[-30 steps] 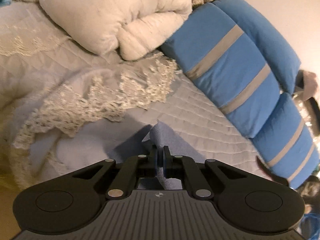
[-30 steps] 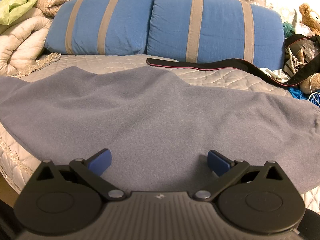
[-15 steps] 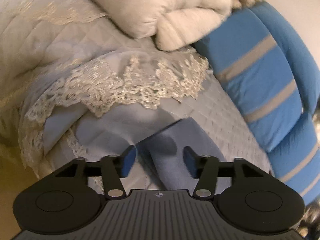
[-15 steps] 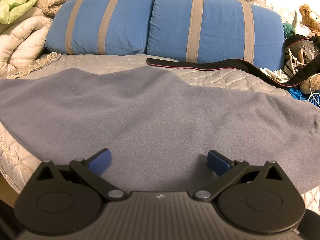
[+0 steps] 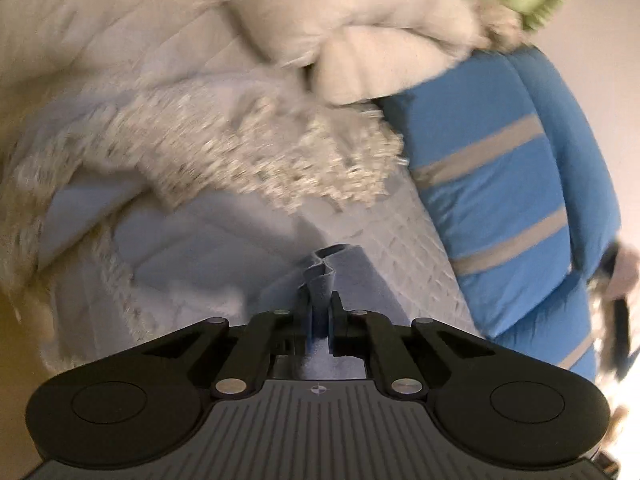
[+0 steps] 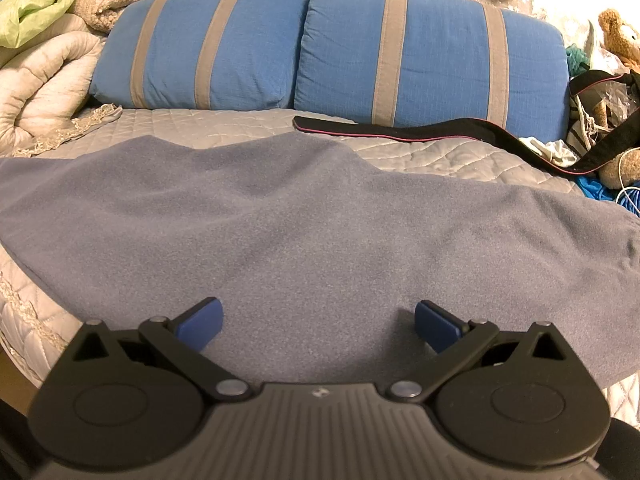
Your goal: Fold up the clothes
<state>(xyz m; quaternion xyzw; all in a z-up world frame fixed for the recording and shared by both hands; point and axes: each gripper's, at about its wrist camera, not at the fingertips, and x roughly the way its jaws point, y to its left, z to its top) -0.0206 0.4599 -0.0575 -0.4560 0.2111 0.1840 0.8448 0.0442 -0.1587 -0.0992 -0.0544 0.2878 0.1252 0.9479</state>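
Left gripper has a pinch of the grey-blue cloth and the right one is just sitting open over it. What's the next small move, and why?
Probably lower the right gripper and close it on the near edge of the grey-blue cloth. Its jaws stand wide apart over the cloth and hold nothing, while the left gripper is shut on a bunched corner. The cloth lies spread across the quilted bed, so a fold likely needs a second held point.

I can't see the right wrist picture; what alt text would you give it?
A blue-grey fleece garment lies spread on a quilted bed, with the right tongs open just above its near edge, gripping nothing. Behind it two blue striped pillows lean side by side, a black strap lying in front of them.
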